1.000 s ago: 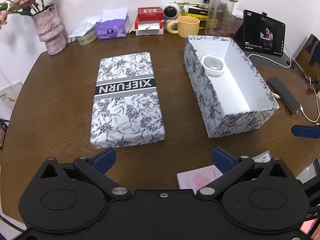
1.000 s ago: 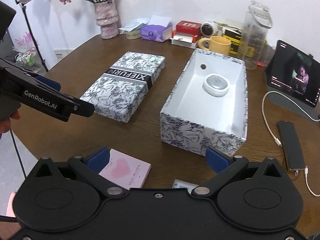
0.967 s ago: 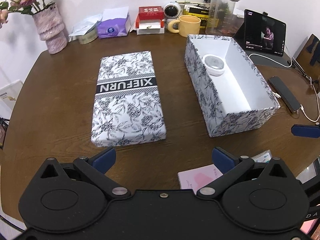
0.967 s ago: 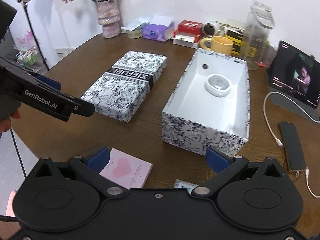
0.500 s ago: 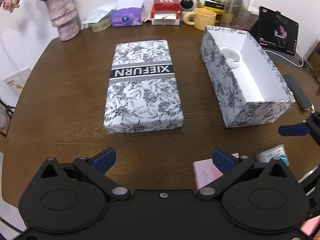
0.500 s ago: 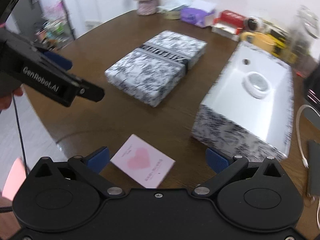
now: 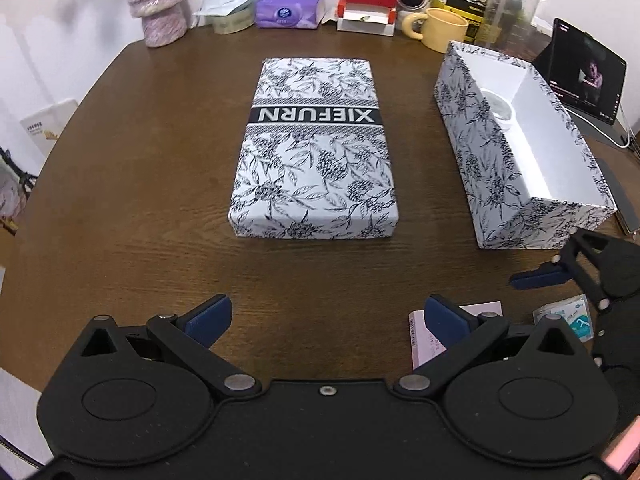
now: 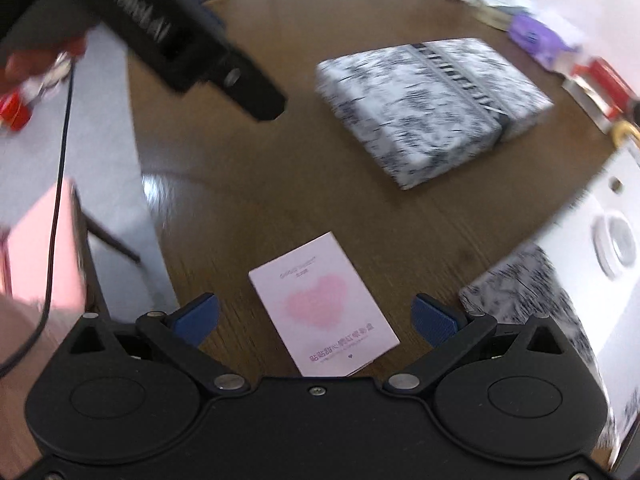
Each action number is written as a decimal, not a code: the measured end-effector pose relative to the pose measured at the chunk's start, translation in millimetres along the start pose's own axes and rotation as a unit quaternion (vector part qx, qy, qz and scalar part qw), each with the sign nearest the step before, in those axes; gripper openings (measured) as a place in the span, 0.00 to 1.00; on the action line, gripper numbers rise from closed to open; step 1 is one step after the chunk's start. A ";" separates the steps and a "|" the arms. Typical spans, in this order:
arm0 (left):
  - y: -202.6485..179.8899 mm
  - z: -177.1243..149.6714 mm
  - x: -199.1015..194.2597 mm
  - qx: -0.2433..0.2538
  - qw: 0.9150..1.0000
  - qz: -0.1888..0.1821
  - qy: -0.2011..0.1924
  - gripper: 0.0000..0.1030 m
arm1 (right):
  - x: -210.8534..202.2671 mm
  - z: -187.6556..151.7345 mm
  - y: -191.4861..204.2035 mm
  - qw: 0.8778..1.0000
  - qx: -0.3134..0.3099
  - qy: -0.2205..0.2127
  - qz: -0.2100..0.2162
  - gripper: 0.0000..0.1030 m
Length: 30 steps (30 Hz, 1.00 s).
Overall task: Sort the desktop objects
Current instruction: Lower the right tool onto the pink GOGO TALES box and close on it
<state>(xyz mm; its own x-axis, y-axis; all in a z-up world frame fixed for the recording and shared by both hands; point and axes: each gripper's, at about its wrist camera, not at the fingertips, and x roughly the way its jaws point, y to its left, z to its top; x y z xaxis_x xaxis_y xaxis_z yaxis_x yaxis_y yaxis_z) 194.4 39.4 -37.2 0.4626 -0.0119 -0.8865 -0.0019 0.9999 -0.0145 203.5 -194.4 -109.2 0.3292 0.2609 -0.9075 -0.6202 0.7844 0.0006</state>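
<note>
A lived-in home desk: a round dark-brown wooden surface against a white wall, its far edge lined with a fuzzy pink flower vase, a purple tissue pack, a yellow ceramic mug and a propped black tablet at far right.

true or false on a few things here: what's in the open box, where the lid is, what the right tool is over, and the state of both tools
1. The open box holds a round white container. True.
2. The patterned lid sits on top of the open box. False: it lies flat on the table, beside the box and apart from it.
3. The right tool is shut on the pink card. False: its fingers are spread, with the card lying on the table between them.
4. The left tool is open and holds nothing. True.
</note>
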 end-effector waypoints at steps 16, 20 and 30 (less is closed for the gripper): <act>7.7 -5.7 16.0 -0.037 0.999 -0.002 0.011 1.00 | 34.2 -4.5 1.3 0.996 -0.080 0.020 0.034 1.00; 7.0 -5.5 17.3 -0.034 0.999 0.003 0.011 1.00 | 40.4 -2.7 -1.6 0.995 -0.090 0.028 0.043 1.00; 10.4 -6.5 23.6 -0.046 0.999 0.004 0.019 1.00 | 53.9 2.6 -6.4 0.989 -0.120 0.051 0.064 0.98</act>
<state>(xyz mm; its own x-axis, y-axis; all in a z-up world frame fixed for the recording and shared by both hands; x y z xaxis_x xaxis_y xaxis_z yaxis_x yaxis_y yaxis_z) 199.6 49.4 -61.3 0.4285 -0.0068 -0.9035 -0.0879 0.9949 -0.0491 227.1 -183.9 -157.0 0.1709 0.2827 -0.9439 -0.8081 0.5883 0.0298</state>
